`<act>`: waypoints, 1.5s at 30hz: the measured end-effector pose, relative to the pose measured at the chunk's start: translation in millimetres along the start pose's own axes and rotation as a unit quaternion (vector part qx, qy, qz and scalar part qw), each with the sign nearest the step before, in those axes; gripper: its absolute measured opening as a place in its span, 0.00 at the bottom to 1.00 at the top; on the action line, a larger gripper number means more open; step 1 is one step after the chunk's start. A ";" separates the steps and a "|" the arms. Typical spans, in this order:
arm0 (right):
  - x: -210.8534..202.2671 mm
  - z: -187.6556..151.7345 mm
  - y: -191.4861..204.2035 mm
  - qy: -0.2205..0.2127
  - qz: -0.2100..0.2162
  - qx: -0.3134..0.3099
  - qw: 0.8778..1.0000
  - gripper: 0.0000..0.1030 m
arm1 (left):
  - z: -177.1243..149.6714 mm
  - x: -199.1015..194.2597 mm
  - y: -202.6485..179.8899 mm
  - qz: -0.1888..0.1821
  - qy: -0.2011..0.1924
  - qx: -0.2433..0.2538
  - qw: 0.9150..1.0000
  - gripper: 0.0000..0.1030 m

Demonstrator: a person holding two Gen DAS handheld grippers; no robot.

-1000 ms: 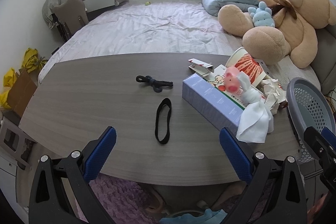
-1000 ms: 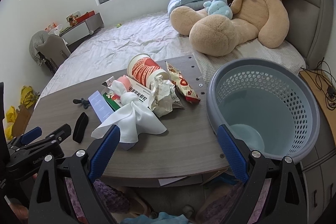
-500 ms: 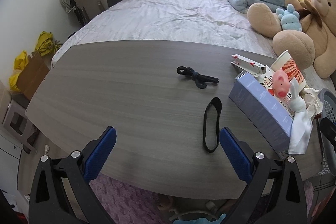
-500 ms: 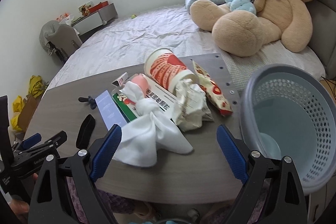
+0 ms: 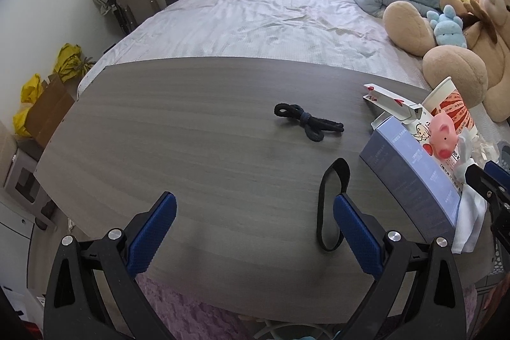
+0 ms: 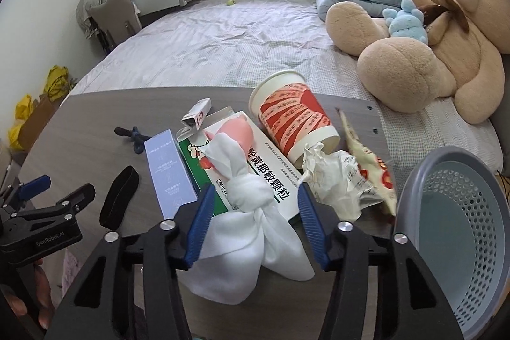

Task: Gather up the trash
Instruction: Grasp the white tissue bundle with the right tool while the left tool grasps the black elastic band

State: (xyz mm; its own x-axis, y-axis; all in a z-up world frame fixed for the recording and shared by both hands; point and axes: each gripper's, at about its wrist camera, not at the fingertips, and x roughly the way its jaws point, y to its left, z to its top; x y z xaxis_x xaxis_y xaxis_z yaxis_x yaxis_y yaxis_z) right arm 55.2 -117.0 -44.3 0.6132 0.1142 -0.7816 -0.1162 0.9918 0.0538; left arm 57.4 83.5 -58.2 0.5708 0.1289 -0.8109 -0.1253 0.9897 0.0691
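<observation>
A trash pile lies on the grey table (image 5: 191, 133): a red-and-white paper cup (image 6: 293, 117) on its side, crumpled paper (image 6: 334, 180), a snack wrapper (image 6: 366, 161) and a green-white medicine box (image 6: 264, 168). On that box lies a knotted white cloth (image 6: 251, 196) against a pink pig toy (image 6: 239, 133). My right gripper (image 6: 255, 193) straddles the cloth's knot and its jaws are closing, with small gaps still showing at the tips. My left gripper (image 5: 255, 203) hangs open over bare table, a black band (image 5: 331, 196) beside its right finger.
A grey-blue perforated basket (image 6: 446, 168) stands off the table's right end. A pale blue box (image 6: 169, 174), a small card box (image 6: 196, 117) and a black knotted cord (image 5: 306, 121) lie on the table. A bed with a large teddy bear (image 6: 430, 53) lies beyond.
My right gripper has slid left from the basket side to over the white cloth, and its jaws have narrowed around it. My left gripper has shifted left, so the pile sits further right.
</observation>
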 end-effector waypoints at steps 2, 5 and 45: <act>6.6 -1.0 4.0 0.010 -0.002 -0.012 1.000 0.46 | 0.0 2.3 0.1 -0.001 0.003 0.001 1.000 0.94; 15.3 -2.4 6.0 0.021 -0.004 -0.022 1.000 0.42 | -1.6 4.4 0.2 -0.002 0.005 0.002 1.000 0.94; -84.5 -43.6 -55.3 -0.052 0.021 0.115 0.992 0.31 | -22.1 21.5 -42.3 -0.083 0.005 0.050 0.995 0.39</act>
State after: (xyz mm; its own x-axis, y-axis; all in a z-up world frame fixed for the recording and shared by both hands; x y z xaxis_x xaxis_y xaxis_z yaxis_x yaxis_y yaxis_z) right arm -24.3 -184.0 -8.4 0.6897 0.1495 -0.7085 0.0305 0.9716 0.2347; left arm 57.1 43.0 -91.4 0.5684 -0.0375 -0.8219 0.0511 0.9986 -0.0102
